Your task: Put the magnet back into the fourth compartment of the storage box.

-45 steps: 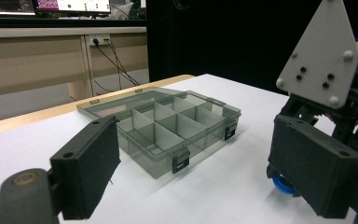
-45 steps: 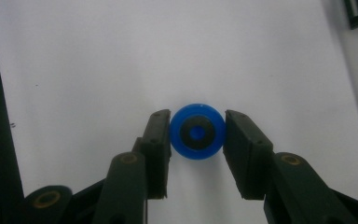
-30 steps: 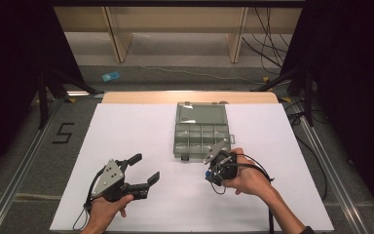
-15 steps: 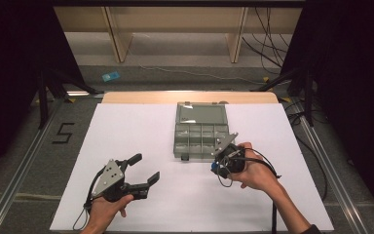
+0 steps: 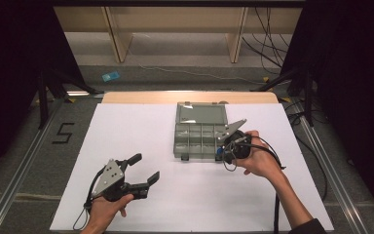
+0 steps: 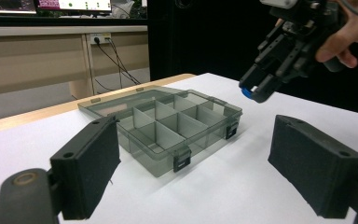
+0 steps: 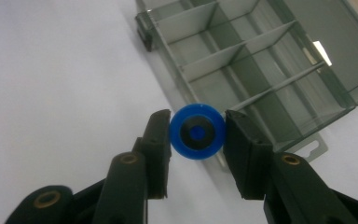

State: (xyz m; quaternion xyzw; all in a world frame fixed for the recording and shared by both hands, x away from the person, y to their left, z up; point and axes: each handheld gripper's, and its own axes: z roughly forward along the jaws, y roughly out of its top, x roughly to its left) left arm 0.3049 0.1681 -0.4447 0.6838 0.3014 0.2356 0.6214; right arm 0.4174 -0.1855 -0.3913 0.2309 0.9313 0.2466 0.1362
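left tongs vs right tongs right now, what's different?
The left tongs are open and hold nothing; the right tongs are shut on a small round blue part. The left tongs sit low over the white table, away from the clear grey plastic divider box; the right tongs hang at that box's right front corner. Both have black padded jaws and are hand-held.

One compartment box point(image 5: 200, 132), lid open; one blue round part point(image 7: 197, 131); two hand-held grippers: left hand-held gripper point(image 5: 143, 170), right hand-held gripper point(image 5: 221, 153).
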